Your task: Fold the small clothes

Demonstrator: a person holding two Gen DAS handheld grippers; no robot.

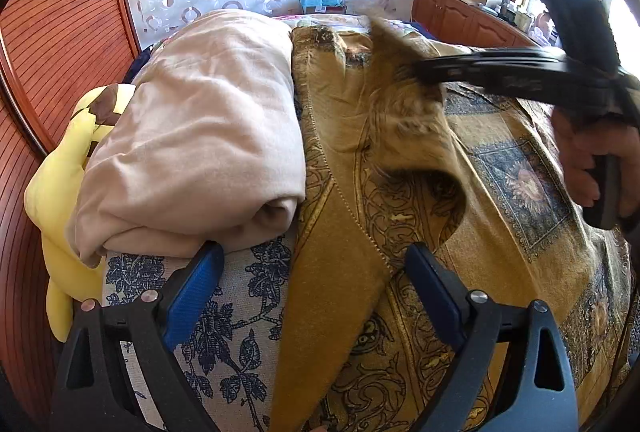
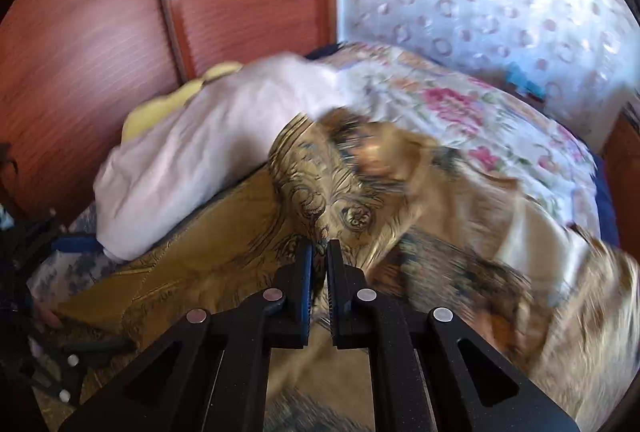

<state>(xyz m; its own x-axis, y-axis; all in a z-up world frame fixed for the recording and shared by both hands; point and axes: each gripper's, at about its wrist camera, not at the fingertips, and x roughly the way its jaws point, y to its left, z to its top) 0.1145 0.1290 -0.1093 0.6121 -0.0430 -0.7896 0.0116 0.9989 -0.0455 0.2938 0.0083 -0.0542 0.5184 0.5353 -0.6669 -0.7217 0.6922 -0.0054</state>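
Note:
A gold garment with dark scroll patterns and blue squares (image 1: pixel 500 191) is spread over the bed. My left gripper (image 1: pixel 316 280) hangs open just above its near end, and a plain gold strip of the cloth runs between its blue pads (image 1: pixel 192 292) without touching them. My right gripper (image 2: pixel 320 252) is shut, with a fold of the gold garment (image 2: pixel 320 183) pinched between its fingers. In the left wrist view the right gripper (image 1: pixel 424 69) reaches in from the right and holds a raised, blurred peak of cloth; a person's hand (image 1: pixel 588 167) grips its handle.
A folded cream blanket (image 1: pixel 208 135) lies left of the garment, with a yellow plush toy (image 1: pixel 60 191) against the wooden headboard (image 1: pixel 60 31). Blue-flowered bedding (image 1: pixel 224 312) shows under the left gripper. A pink-flowered sheet (image 2: pixel 460 103) covers the far side, and a wooden cabinet (image 1: pixel 460 15) stands beyond.

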